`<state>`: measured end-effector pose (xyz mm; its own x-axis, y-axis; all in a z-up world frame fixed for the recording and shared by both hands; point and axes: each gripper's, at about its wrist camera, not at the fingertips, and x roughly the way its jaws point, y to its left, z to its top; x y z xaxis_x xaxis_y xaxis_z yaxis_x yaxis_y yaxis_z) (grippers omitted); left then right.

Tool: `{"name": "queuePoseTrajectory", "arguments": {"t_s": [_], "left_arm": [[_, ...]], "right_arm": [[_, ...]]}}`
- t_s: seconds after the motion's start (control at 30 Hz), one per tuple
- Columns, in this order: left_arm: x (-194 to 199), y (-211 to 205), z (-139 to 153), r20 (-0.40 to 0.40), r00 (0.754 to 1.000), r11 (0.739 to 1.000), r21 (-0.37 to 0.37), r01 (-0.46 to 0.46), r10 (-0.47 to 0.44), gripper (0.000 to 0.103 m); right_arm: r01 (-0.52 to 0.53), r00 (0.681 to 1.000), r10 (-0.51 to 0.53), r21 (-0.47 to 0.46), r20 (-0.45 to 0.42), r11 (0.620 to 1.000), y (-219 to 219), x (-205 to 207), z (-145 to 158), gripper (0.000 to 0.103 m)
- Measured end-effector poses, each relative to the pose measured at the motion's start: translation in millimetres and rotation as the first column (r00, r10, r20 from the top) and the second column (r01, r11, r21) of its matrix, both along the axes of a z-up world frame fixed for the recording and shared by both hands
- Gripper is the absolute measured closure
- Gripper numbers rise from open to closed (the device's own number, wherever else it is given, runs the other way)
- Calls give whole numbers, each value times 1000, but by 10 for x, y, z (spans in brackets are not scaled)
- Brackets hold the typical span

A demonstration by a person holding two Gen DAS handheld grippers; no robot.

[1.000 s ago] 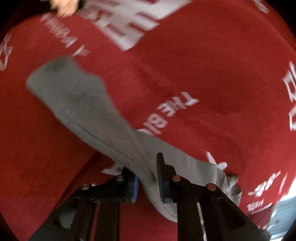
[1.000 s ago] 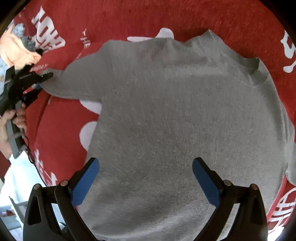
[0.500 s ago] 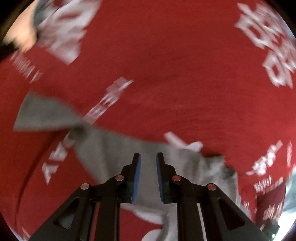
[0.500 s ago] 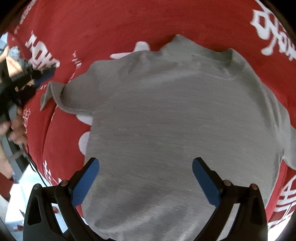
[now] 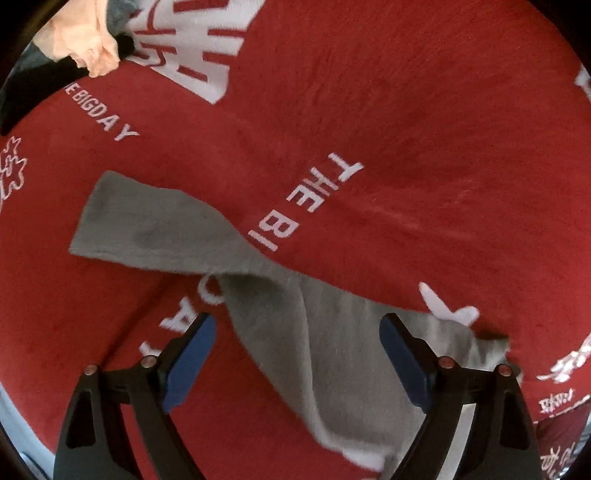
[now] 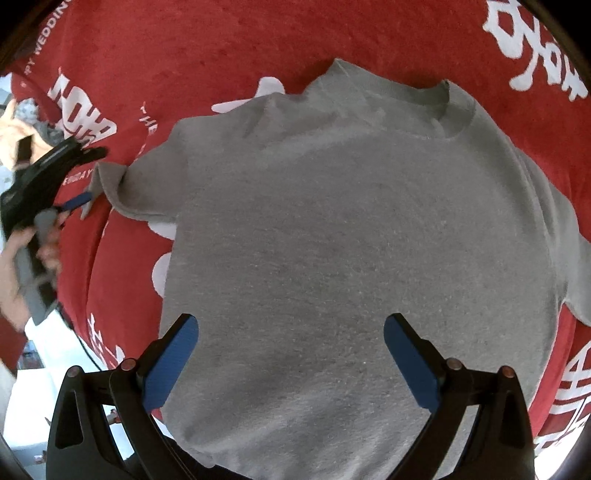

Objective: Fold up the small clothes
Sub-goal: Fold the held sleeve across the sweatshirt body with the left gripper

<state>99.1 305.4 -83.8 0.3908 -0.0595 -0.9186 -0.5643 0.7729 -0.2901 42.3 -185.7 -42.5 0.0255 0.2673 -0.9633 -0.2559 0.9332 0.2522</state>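
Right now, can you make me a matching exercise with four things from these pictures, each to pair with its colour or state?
Things:
1. shirt
2. cloth
3. left gripper
4. left sleeve

Descriptions:
A. red with white lettering
B. jaws wide apart, blue pads, holding nothing
C. grey, lying flat with its collar away from the right gripper
D. stretched out sideways on the cloth

Pairs: 1-C, 2-A, 3-B, 4-D

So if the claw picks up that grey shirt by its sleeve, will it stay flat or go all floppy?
Probably floppy: the grey shirt is soft knit, and its sleeve already lies twisted and creased on the red blanket. It looks light, so the rest would likely dangle and drag along. It probably won't slip much, since both fabrics look fuzzy.
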Motion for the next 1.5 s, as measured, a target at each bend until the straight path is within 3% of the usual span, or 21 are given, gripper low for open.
{"name": "queuePoseTrajectory", "arguments": {"t_s": [0.13, 0.17, 0.2, 0.23, 0.27, 0.33, 0.43, 0.63, 0.73, 0.83, 0.93, 1.03, 1.17, 1.3, 1.43, 1.5], "left_arm": [[162, 10, -216, -70, 998, 999, 36, -5, 7, 36], [167, 28, -249, -85, 996, 999, 42, -17, 21, 51], [163, 61, -288, -97, 994, 998, 41, -39, 43, 79], [139, 108, -326, -97, 993, 998, 21, -64, 66, 94], [91, 161, -340, -72, 993, 996, -15, -92, 91, 98], [-24, 205, -262, 36, 994, 992, -71, -101, 104, 98], [-138, 153, -49, 121, 991, 998, -39, -54, 59, 98], [-218, -25, 298, 246, 969, 999, -49, 7, 5, 98], [-130, -264, 555, 310, 948, 996, -25, 88, -76, 98], [-28, -648, 847, 368, 907, 978, 42, 204, -205, 98], [16, -1150, 1057, 399, 853, 941, 103, 323, -336, 98], [33, -1745, 1072, 388, 803, 890, 140, 434, -453, 98], [45, -2598, 851, 314, 741, 804, 179, 568, -593, 98], [-20, -3380, 419, 203, 674, 704, 182, 687, -710, 98], [-138, -3775, 103, 95, 648, 650, 225, 726, -756, 98], [-185, -3828, 37, 59, 649, 642, 232, 731, -759, 98]], "right_arm": [[15, 1000, -15, -7, -10, 1000, -45, 2, -57, 2], [22, 1000, -22, -8, -15, 1000, -59, 0, -77, 2], [29, 999, -29, -9, -21, 1000, -70, -8, -100, 2], [34, 999, -34, -9, -26, 999, -77, -14, -115, 2], [36, 999, -36, -7, -33, 999, -76, -22, -129, 2], [35, 999, -35, -3, -38, 999, -67, -36, -136, 2], [27, 999, -27, 0, -38, 1000, -44, -51, -129, 2], [37, 999, -37, 3, -36, 999, -65, -14, -114, 2], [37, 999, -37, 5, -22, 999, -97, -1, -62, 2], [54, 998, -54, 6, -16, 999, -183, 6, -31, 2], [87, 996, -87, 7, -6, 996, -340, 29, 8, 2], [126, 992, -126, 9, 5, 992, -543, 55, 56, 2], [191, 981, -191, 1, 22, 982, -911, 55, 76, 2], [268, 963, -268, -8, 9, 963, -1331, 10, 16, 2], [316, 949, -316, -18, -4, 948, -1627, -45, -49, 2], [327, 945, -327, -23, -6, 945, -1726, -50, -76, 2]]}}
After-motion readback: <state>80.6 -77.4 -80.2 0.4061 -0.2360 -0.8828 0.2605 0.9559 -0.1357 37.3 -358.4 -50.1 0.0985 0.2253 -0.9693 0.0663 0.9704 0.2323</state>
